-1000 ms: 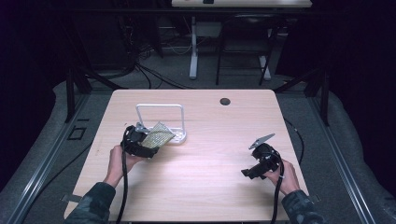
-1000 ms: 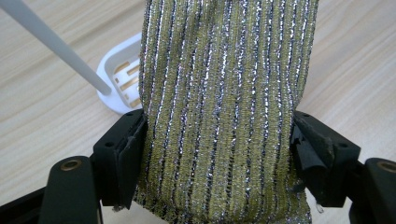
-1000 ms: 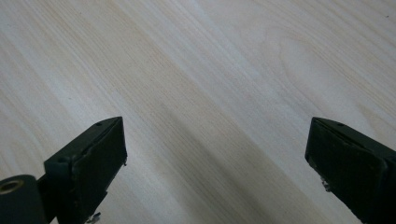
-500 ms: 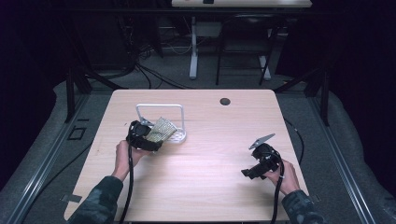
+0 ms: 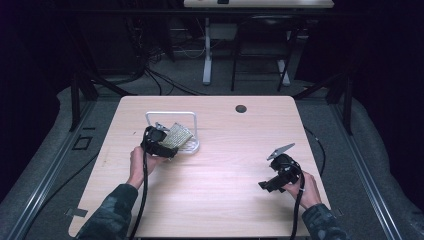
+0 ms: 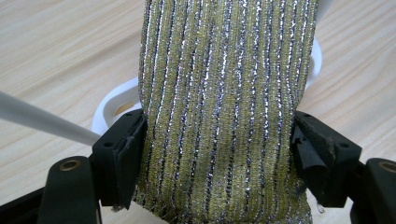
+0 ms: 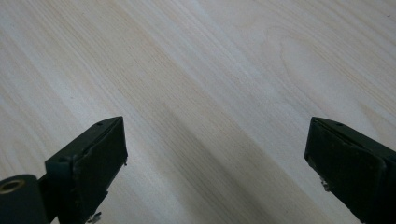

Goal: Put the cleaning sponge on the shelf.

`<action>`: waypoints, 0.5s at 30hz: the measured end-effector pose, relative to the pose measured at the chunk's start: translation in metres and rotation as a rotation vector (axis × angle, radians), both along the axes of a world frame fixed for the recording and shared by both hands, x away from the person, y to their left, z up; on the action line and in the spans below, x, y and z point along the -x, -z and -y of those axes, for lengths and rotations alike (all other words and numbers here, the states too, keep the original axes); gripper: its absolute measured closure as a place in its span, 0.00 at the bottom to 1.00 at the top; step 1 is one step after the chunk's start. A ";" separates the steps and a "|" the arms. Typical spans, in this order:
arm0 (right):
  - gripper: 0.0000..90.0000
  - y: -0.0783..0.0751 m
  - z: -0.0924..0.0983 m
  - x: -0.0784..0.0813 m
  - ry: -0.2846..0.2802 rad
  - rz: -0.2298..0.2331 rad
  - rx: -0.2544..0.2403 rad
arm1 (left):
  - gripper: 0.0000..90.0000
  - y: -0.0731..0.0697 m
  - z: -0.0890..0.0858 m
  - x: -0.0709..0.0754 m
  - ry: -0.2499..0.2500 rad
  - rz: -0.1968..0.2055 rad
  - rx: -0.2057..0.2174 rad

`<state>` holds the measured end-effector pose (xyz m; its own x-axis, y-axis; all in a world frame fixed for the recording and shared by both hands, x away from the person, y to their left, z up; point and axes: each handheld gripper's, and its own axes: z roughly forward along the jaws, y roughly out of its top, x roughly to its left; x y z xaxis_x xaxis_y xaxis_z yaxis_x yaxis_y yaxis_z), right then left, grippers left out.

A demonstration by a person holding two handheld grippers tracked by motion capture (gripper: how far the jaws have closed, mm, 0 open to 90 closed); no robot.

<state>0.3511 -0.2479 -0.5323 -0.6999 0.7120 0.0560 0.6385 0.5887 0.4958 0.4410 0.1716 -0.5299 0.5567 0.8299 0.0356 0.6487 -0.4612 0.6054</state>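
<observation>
clamping a glittery yellow scouring cloth [image 6: 224, 107] in the left gripper [image 5: 161, 145] over a white rack [image 5: 189, 146], risking snagging on its rail, right gripper [image 7: 217, 163] gaping wide, idle.

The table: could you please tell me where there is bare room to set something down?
The middle of the table, between the rack and the right gripper, is bare, as is the far right by the dark hole. It is crowded around the rack, where the left gripper holds the cloth.
</observation>
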 end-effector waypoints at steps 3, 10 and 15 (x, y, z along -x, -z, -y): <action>0.06 0.000 0.000 0.000 -0.003 0.002 -0.002 | 0.28 0.002 0.001 -0.003 -0.006 -0.005 -0.010; 0.06 0.000 0.000 0.000 -0.001 -0.001 -0.002 | 0.28 0.005 0.006 -0.009 -0.019 -0.013 -0.021; 0.06 0.001 0.000 0.000 -0.002 -0.001 -0.004 | 0.27 0.007 0.010 -0.012 -0.021 -0.012 -0.026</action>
<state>0.3514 -0.2478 -0.5330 -0.7015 0.7102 0.0591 0.6375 0.5883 0.4975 0.4530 0.1613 -0.5371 0.5398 0.8403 0.0505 0.6655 -0.4627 0.5857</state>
